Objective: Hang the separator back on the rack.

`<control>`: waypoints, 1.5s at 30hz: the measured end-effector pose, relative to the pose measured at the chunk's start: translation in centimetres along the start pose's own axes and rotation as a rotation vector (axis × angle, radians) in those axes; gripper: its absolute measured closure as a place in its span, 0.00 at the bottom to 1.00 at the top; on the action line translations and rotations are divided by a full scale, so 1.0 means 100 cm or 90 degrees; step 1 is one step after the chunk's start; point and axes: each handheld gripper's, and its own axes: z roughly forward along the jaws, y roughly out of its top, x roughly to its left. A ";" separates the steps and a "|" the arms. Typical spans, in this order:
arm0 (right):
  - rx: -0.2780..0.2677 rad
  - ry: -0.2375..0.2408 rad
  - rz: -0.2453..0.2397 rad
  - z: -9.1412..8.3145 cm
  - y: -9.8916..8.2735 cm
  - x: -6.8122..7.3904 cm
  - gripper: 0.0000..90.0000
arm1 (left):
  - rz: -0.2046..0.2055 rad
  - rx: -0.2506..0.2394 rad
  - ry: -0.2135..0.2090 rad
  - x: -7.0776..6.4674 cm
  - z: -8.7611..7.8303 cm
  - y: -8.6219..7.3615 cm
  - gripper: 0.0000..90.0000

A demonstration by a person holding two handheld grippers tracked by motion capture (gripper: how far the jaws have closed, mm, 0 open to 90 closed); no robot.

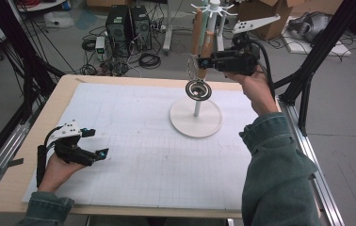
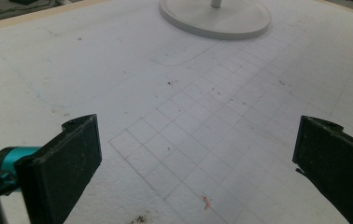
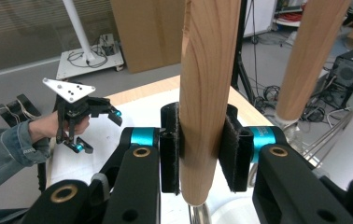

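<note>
Black padded jaws of the right gripper (image 3: 201,154) clamp a stiff, light wooden-handled whisk (image 3: 209,84) mid-handle, raised beside the white stand (image 1: 196,123), a sound hold; left gripper (image 2: 193,158) gapes empty.

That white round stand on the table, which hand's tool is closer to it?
Right. The right tool is up at the white stand, gripping a wooden handle; the left tool sits far across the table.
</note>
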 end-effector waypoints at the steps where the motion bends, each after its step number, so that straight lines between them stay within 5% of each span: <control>1: 0.000 -0.002 0.000 -0.001 0.002 0.000 0.80 | -0.002 -0.001 0.000 0.000 0.000 0.000 0.02; 19: 0.012 -0.033 0.012 0.000 0.035 -0.010 0.80 | -0.001 -0.005 0.005 0.002 -0.006 0.001 0.02; 45: -0.013 -0.058 0.061 0.003 0.022 -0.027 0.78 | 0.001 -0.009 0.000 0.001 -0.007 0.002 0.02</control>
